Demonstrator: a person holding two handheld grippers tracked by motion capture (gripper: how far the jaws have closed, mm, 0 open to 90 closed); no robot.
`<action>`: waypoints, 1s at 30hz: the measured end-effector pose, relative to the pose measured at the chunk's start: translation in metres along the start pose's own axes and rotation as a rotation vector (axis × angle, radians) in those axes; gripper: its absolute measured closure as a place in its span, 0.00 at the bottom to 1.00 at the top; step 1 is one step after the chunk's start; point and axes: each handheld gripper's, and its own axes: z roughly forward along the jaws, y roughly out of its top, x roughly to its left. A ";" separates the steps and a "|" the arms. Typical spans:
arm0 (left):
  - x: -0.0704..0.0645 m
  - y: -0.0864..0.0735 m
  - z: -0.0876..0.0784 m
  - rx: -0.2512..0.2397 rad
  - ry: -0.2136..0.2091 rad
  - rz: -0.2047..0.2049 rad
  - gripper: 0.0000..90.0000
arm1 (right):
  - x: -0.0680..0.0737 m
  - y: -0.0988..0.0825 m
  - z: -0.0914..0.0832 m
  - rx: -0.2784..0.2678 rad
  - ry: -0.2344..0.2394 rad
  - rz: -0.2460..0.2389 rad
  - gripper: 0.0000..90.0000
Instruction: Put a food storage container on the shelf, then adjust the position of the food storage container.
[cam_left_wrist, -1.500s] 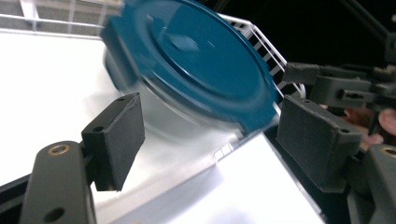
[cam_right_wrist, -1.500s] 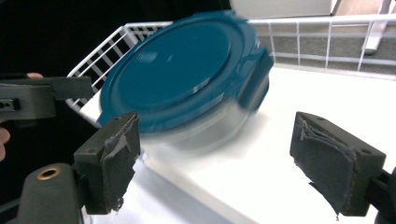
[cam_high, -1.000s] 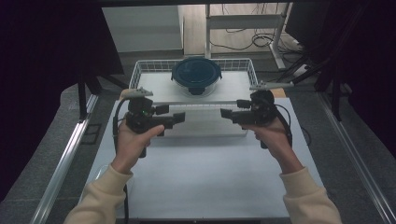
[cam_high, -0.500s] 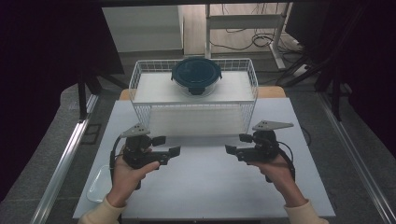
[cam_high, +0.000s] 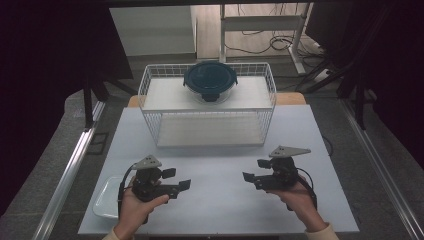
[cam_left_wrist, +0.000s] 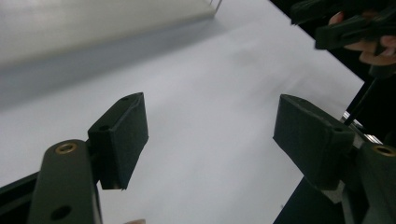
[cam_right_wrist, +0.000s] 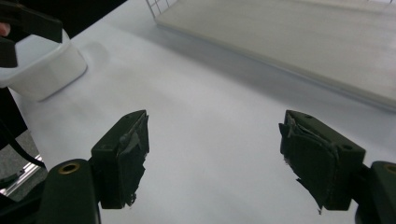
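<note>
A round glass container with a dark blue lid (cam_high: 210, 81) sits on the top shelf of a white wire rack (cam_high: 207, 107) at the back of the white table (cam_high: 215, 210). My left gripper (cam_high: 177, 179) is held low over the table's front left, open and empty (cam_left_wrist: 210, 135). At the front right my right gripper (cam_high: 255, 171) points inward toward it, also open with nothing between its jaws (cam_right_wrist: 215, 149). Both stand well short of the rack.
A white rectangular tray (cam_high: 107, 197) lies at the table's front left edge beside my left hand; the same tray (cam_right_wrist: 39, 70) sits past the right gripper's jaws. The rack's lower shelf (cam_high: 207, 131) is bare. Dark curtains flank the table.
Both grippers have drawn back from the rack's front toward the near edge of the table, staying open and empty. The container has stayed on the rack.
</note>
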 end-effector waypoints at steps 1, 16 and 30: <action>0.003 -0.006 0.004 0.020 0.007 -0.009 0.29 | 0.001 -0.004 0.000 0.007 -0.002 0.001 0.26; -0.002 -0.019 0.006 0.053 0.017 -0.003 0.29 | 0.002 -0.013 0.005 0.039 0.003 -0.006 0.26; -0.009 -0.011 -0.037 0.028 0.043 0.037 0.29 | 0.003 -0.012 0.004 0.039 -0.005 -0.009 0.26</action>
